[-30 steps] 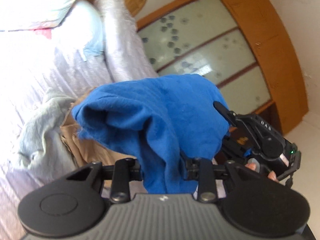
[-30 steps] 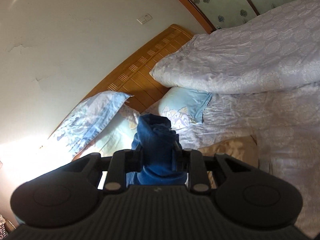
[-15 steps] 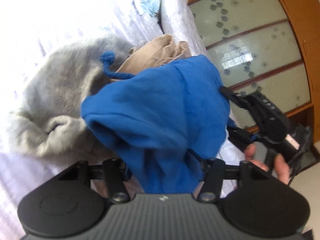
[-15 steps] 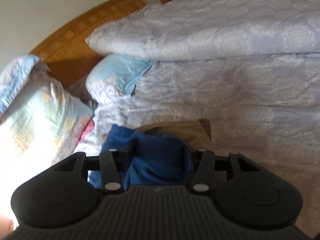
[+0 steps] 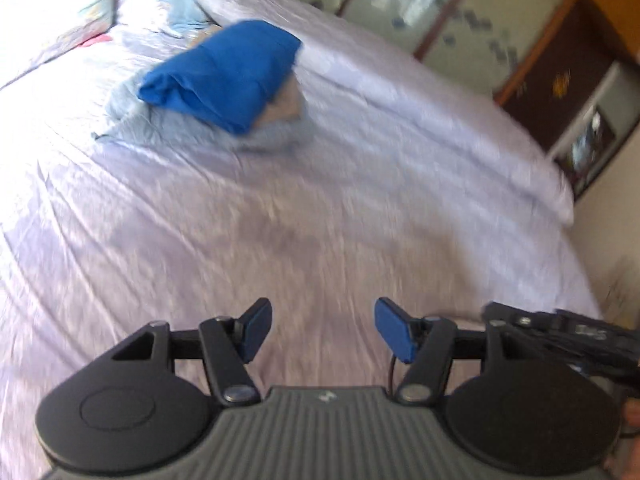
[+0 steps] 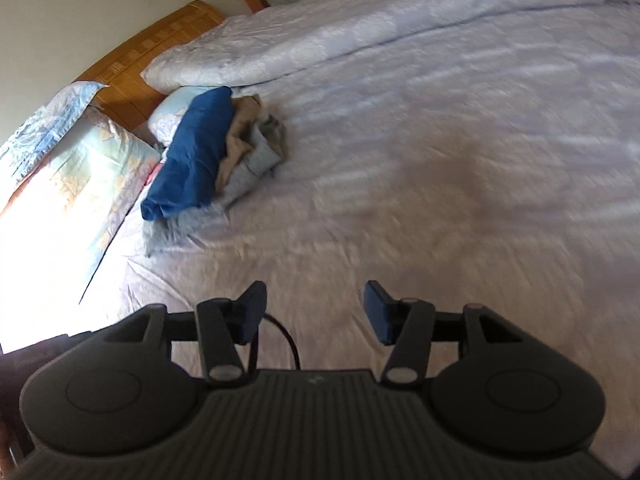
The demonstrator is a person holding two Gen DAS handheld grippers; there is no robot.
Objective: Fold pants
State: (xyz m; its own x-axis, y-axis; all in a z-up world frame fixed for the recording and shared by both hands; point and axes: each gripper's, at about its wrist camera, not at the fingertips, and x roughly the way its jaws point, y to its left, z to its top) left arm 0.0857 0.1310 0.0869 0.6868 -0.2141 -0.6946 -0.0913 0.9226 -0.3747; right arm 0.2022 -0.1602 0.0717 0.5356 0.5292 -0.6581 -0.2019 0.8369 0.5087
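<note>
The folded blue pants [image 5: 224,74] lie on top of a pile of folded clothes, grey [image 5: 280,128] and tan [image 6: 240,136], far up the bed. The pants also show in the right wrist view [image 6: 192,156]. My left gripper [image 5: 322,330] is open and empty, well back from the pile over bare sheet. My right gripper [image 6: 314,314] is open and empty too, also far from the pile. Part of the right gripper shows at the left view's right edge [image 5: 560,332].
The bed has a pale lilac sheet [image 6: 440,200] and a rolled duvet [image 6: 360,28] along its far side. Pillows [image 6: 72,152] lie by the wooden headboard [image 6: 160,44]. A wardrobe with glass doors [image 5: 440,4] stands beyond the bed.
Both grippers have let go of the blue pants, opened, and pulled back from the pile. The pants now rest on the stacked clothes.
</note>
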